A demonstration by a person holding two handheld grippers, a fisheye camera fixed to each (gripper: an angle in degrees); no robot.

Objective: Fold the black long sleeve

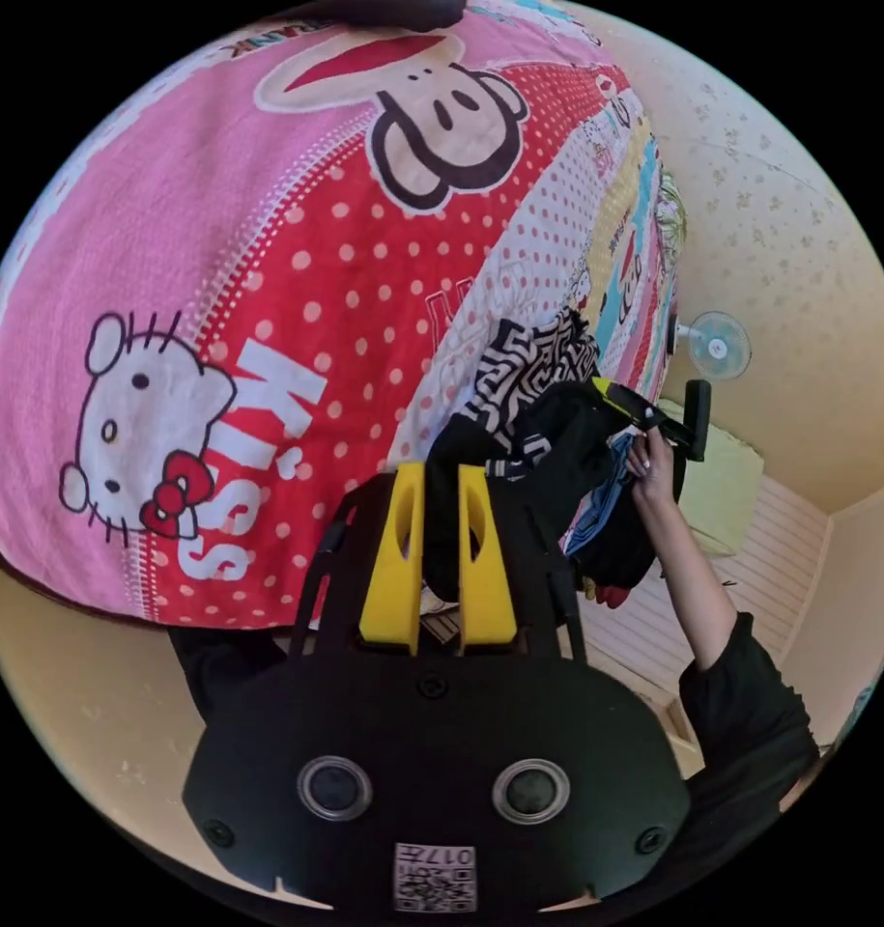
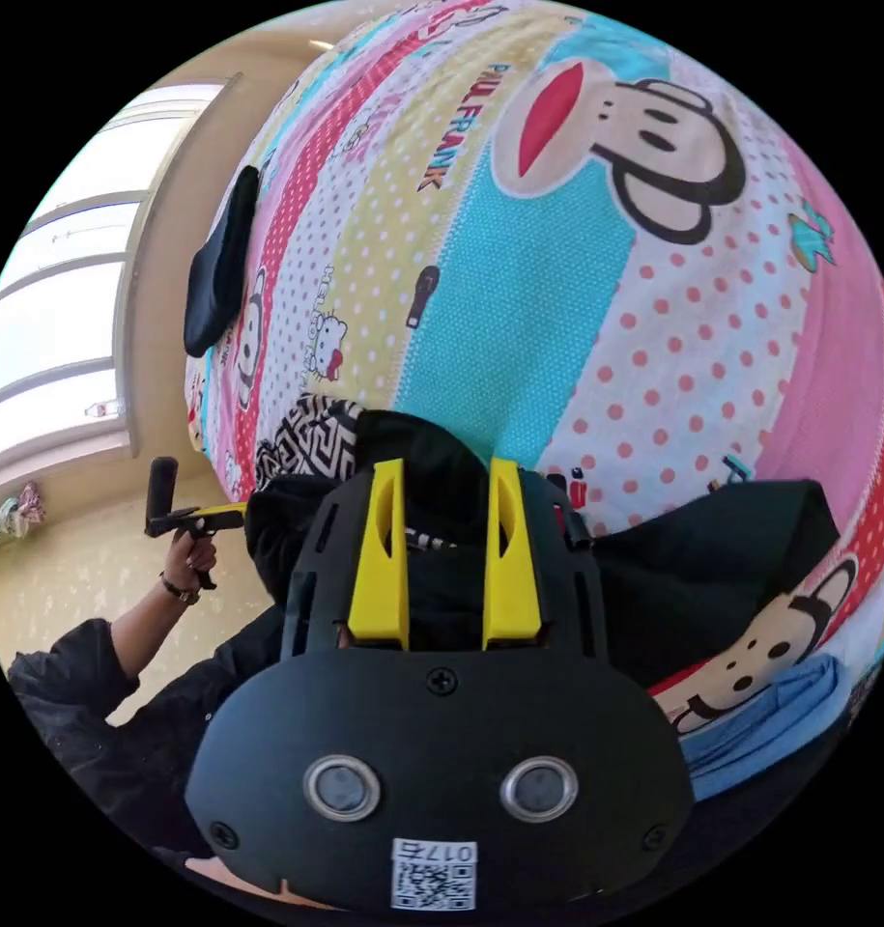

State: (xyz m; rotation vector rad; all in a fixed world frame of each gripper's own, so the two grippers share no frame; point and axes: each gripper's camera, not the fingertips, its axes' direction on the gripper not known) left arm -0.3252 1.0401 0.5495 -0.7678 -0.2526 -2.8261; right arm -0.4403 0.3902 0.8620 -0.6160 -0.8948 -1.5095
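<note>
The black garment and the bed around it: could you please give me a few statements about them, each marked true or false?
1. The left gripper has black fabric between its jaws. True.
2. The black garment lies folded flat in a neat square. False: it is bunched up and partly lifted.
3. The bedspread is printed with cartoon figures and dots. True.
4. A blue garment lies at the bed's edge beside the black one. True.
5. The right gripper hangs over bare floor. False: it is at black fabric over the bed.
</note>
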